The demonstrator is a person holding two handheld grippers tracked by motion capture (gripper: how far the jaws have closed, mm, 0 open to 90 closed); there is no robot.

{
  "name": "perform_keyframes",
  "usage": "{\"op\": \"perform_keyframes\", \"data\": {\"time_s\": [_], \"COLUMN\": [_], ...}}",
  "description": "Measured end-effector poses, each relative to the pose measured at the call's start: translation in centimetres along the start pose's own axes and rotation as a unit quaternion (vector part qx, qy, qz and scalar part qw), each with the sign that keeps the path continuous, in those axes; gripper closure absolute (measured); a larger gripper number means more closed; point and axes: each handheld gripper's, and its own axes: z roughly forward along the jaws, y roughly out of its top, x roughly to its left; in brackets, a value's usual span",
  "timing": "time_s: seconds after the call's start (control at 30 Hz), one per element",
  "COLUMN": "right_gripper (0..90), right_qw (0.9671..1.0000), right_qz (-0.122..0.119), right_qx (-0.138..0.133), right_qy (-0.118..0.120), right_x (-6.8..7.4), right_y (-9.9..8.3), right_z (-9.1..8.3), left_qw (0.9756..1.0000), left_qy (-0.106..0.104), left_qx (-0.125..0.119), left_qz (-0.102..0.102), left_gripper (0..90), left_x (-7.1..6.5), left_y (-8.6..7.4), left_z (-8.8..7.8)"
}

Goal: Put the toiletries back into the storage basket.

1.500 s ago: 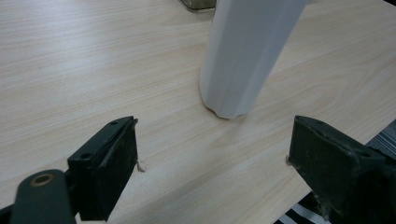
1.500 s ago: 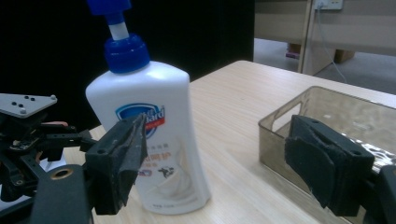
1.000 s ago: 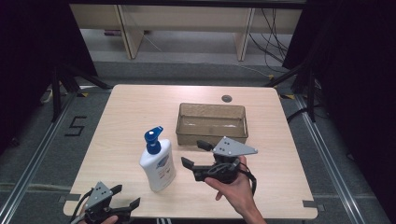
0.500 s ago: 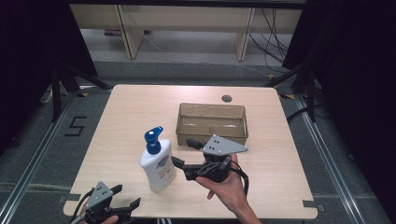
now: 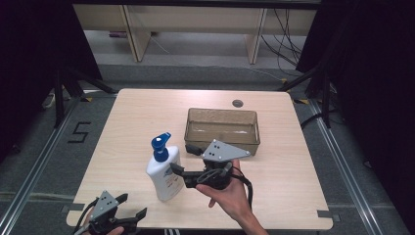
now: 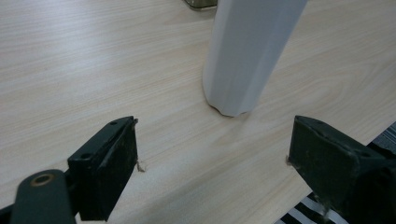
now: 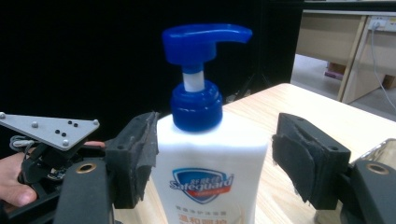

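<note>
On light wood-grain worktop [image 5: 137,122]: white bottle [image 5: 164,172] with blue pump [image 5: 160,143] upright near front-centre, brown bin [image 5: 222,128] behind and to its right. Small round grommet [image 5: 238,103] near far edge. Right tongs [image 5: 183,160] apart, jaws either side of bottle, one close against its side; contact unclear. Left tongs [image 5: 134,205] apart at front-left corner, low over surface, bottle base ahead, holding nothing. Grey floor [image 5: 44,161] around, "5" marked at left; pale shelving [image 5: 195,24] beyond; dark curtains [image 5: 372,73] at both sides.
</note>
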Motion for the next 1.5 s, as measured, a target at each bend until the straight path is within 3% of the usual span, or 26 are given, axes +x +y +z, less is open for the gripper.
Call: {"op": "perform_keyframes", "data": {"time_s": [0.03,0.07,0.13,0.23,0.27,0.33,0.37,0.4,0.7,0.73,0.83,0.87,0.9,1.07,1.1,1.17,1.33,1.37,1.4,1.5], "right_gripper": [31.3,31.3,31.3,31.3,31.3,31.3,31.3,31.3,33.5,34.5,37.2,39.3,40.3,44.1,45.2,47.2,52.0,52.5,53.2,55.4], "right_qw": [1.0,1.0,0.9999,0.9999,1.0,0.9998,0.9999,0.9998,0.9998,0.9996,0.9997,0.9996,0.9995,0.9993,0.9989,0.9993,0.9987,0.9986,0.9992,0.999], "right_qz": [0.0,-0.003,-0.008,-0.011,-0.006,-0.011,-0.009,-0.019,-0.009,-0.016,-0.007,-0.019,-0.021,-0.027,-0.041,-0.027,-0.043,-0.039,-0.027,-0.035], "right_qx": [-0.002,0.0,-0.007,-0.009,-0.004,-0.012,-0.007,-0.006,-0.013,-0.019,-0.015,-0.015,-0.015,-0.01,-0.014,-0.008,-0.016,-0.018,-0.01,-0.012], "right_qy": [0.002,-0.001,0.003,0.006,0.003,0.006,0.004,-0.002,0.01,0.01,0.019,0.015,0.017,0.022,0.019,0.024,0.025,0.03,0.027,0.025], "right_x": [0.1,0.2,0.2,0.5,0.7,0.7,0.7,0.6,0.2,0.1,0.2,0.1,0.1,0.3,0.2,0.5,0.2,0.2,0.3,0.0], "right_y": [0.1,0.2,0.4,0.8,0.9,0.9,0.9,0.9,1.1,1.3,1.4,1.4,1.5,1.8,1.9,2.0,2.3,2.3,2.2,2.2], "right_z": [0.1,0.1,0.3,0.6,0.6,1.0,1.0,1.1,2.2,2.4,2.9,3.1,3.3,3.8,3.9,4.1,4.7,4.9,4.9,5.3], "left_qw": [1.0,1.0,1.0,1.0,1.0,0.9999,1.0,1.0,1.0,1.0,1.0,1.0,1.0,1.0,1.0,1.0,1.0,1.0,1.0,1.0], "left_qy": [-0.001,-0.001,-0.003,0.001,0.001,0.0,-0.001,-0.001,-0.004,-0.004,-0.004,-0.004,-0.003,-0.007,-0.006,-0.006,-0.006,-0.006,-0.007,-0.005], "left_qx": [-0.005,0.004,-0.004,0.005,0.0,0.006,-0.004,0.002,-0.004,-0.002,0.003,-0.003,0.004,-0.004,0.004,-0.002,0.0,0.005,-0.003,-0.004], "left_qz": [-0.005,0.006,0.001,0.007,0.001,0.009,-0.001,0.004,-0.003,-0.002,0.003,-0.002,0.004,-0.004,0.004,-0.002,0.0,0.005,-0.004,-0.004], "left_gripper": [14.9,14.9,15.0,15.0,15.0,15.0,15.0,15.0,15.0,15.0,14.9,15.0,15.0,15.0,15.0,15.0,15.0,15.0,15.0,15.0], "left_x": [-0.2,-0.1,-0.3,0.0,-0.1,-0.1,-0.2,-0.2,-0.2,-0.2,-0.1,-0.2,0.0,-0.2,-0.1,-0.2,-0.2,-0.1,-0.2,-0.2], "left_y": [0.0,0.0,-0.1,-0.1,-0.1,-0.1,-0.1,-0.1,-0.1,-0.1,-0.1,-0.1,-0.1,-0.1,-0.1,-0.1,-0.1,-0.1,-0.1,-0.1], "left_z": [0.1,0.0,0.0,-0.2,-0.2,-0.3,-0.1,-0.1,0.0,0.0,-0.1,0.0,-0.1,0.0,-0.1,0.0,-0.1,-0.1,0.0,-0.1]}}
